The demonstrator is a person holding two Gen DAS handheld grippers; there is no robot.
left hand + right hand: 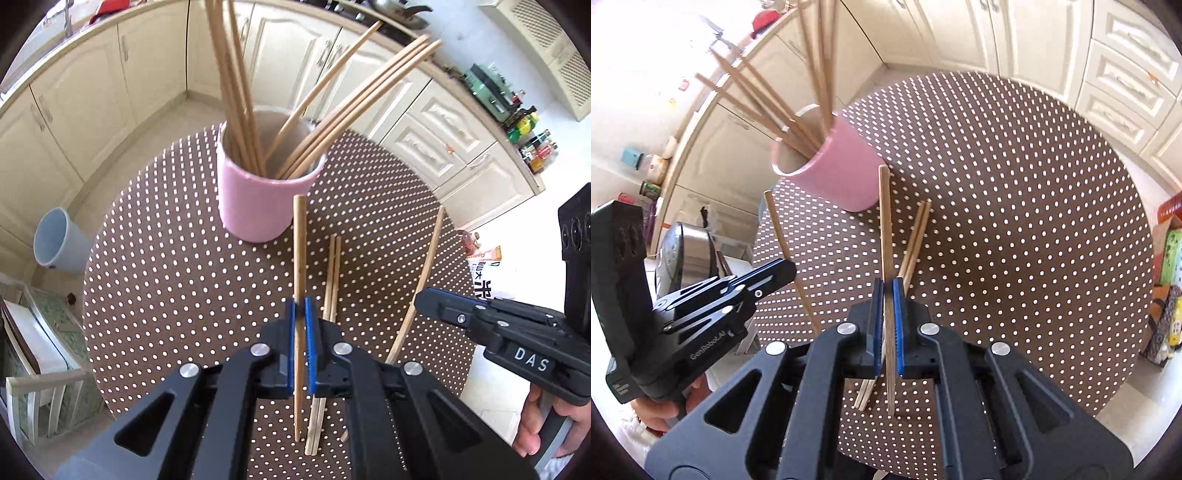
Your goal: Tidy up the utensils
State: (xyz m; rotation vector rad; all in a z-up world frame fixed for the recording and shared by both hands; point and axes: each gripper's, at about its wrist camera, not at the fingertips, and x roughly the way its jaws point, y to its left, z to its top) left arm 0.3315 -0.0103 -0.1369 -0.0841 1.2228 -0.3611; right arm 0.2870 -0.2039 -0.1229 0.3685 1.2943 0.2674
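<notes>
Left wrist: left tongs (300,314) clamped on chopstick (299,243).

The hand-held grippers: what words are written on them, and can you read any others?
"DAS": on the right hand-held gripper, left wrist view.
"GenRobot.AI": on the left hand-held gripper, right wrist view.
Small white print low on its body: too small to read.
Packet beyond the table: print partly cut off, unreadable.

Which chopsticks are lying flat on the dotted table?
The pair of thin wooden chopsticks side by side; the others stand in the pink cup or are gripped.
</notes>
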